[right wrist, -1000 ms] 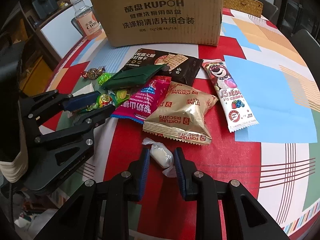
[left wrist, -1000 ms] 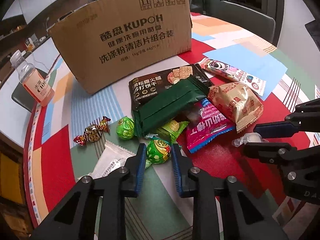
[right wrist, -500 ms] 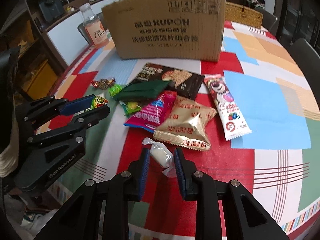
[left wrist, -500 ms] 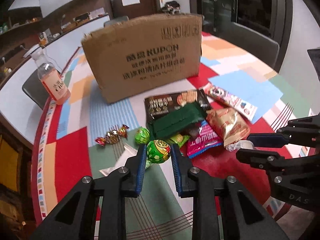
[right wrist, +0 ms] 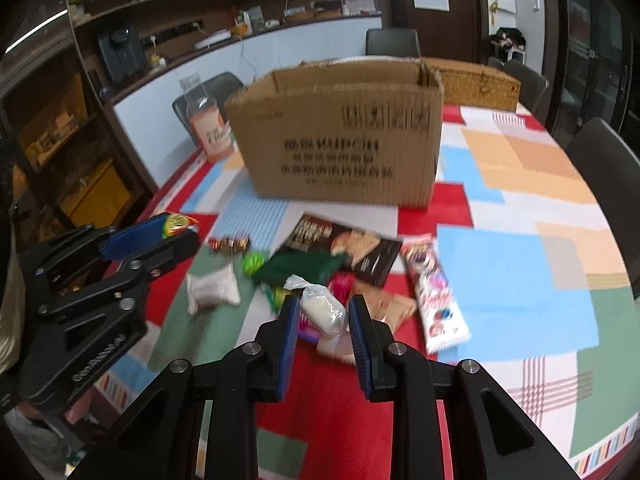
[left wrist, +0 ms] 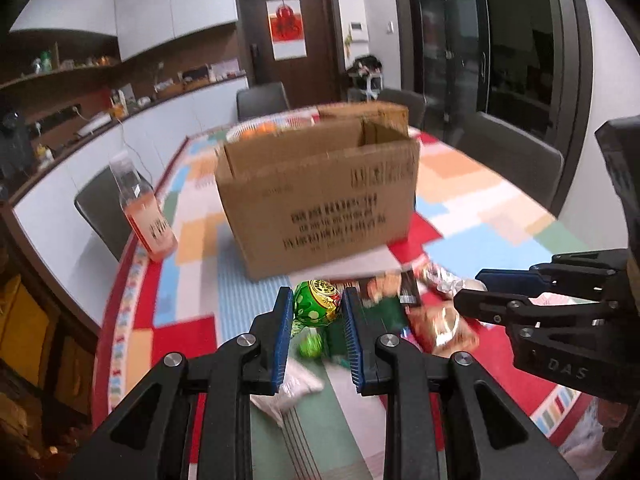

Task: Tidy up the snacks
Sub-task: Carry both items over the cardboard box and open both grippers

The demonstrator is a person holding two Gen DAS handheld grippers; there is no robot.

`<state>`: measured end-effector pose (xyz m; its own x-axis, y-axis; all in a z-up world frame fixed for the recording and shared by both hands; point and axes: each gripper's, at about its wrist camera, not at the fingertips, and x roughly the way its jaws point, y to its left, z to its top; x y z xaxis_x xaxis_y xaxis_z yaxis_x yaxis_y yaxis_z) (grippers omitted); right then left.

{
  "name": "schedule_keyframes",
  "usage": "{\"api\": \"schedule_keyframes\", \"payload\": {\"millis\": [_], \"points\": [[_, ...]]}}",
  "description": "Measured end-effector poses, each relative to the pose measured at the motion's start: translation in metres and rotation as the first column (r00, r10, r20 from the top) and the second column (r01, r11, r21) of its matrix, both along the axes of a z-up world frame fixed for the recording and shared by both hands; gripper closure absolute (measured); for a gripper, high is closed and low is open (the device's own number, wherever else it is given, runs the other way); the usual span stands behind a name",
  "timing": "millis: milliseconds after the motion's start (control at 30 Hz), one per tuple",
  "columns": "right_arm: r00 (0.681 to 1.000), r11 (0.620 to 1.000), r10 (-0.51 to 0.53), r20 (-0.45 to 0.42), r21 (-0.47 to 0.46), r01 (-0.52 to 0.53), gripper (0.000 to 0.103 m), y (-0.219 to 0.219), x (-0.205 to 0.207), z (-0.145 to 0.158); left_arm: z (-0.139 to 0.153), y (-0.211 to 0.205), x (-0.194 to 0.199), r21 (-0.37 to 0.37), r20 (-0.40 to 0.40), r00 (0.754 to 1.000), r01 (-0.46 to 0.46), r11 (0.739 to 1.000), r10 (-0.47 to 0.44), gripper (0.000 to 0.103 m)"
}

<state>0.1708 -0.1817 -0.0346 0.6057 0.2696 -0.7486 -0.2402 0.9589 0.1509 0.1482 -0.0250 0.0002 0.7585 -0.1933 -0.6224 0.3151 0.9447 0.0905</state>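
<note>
The left gripper [left wrist: 315, 320] pinched a round green foil-wrapped candy [left wrist: 317, 303] between its blue pads, clear of the table, and the right gripper [right wrist: 324, 322] was closed on a small white candy in a clear twisted wrapper [right wrist: 322, 310], also held above the tabletop. Ahead of both stood the open cardboard box [right wrist: 340, 140] on the patchwork tablecloth [right wrist: 520, 264], with a bottle of orange drink [left wrist: 146, 216] off to its left. The rest of the snacks lay in a loose heap between grippers and box — a dark cracker packet [right wrist: 348, 248], a green packet [right wrist: 300, 266], a long pink bar [right wrist: 434, 296], a white pouch [right wrist: 212, 288], a gold-and-red twisted sweet [right wrist: 230, 243] and another green ball [right wrist: 253, 262]. Both held pieces looked light and small; the foil ball seemed firm but slick and round, so a grip across its widest part, as here, should keep it from squirting out. The white one looked softer, its crinkly film likely to slip, and was best taken on the body, not the twisted ends. The flat packets looked pliant and would probably suit a pinch at a sealed edge — the crackers inside the dark one could break if squeezed hard
</note>
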Motion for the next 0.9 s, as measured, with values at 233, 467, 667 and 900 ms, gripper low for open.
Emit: {"api": "schedule_keyframes", "payload": {"millis": [233,467,667,900], "points": [[0.994,0.999,-0.031,0.103,0.019,0.029,0.076,-0.008,0.026,0.035,0.033,0.002,0.02,-0.03,0.08,0.997,-0.017,0.999,0.019,0.078],[0.982,0.999,-0.029,0.188,0.022,0.025,0.076,-0.005,0.054,0.067,0.058,0.005,0.05,-0.071,0.116,0.993,-0.025,0.997,0.034,0.078],[0.977,0.999,-0.024,0.211,0.029,0.019,0.076,-0.004,0.086,0.086,0.076,0.003,0.076,-0.069,0.136,0.99,-0.035,0.997,0.044,0.078],[0.978,1.0,-0.025,0.207,0.011,0.023,0.076,0.0,0.121,0.097,0.093,0.006,0.115,-0.068,0.132,0.99,-0.037,0.997,0.046,0.078]]}}
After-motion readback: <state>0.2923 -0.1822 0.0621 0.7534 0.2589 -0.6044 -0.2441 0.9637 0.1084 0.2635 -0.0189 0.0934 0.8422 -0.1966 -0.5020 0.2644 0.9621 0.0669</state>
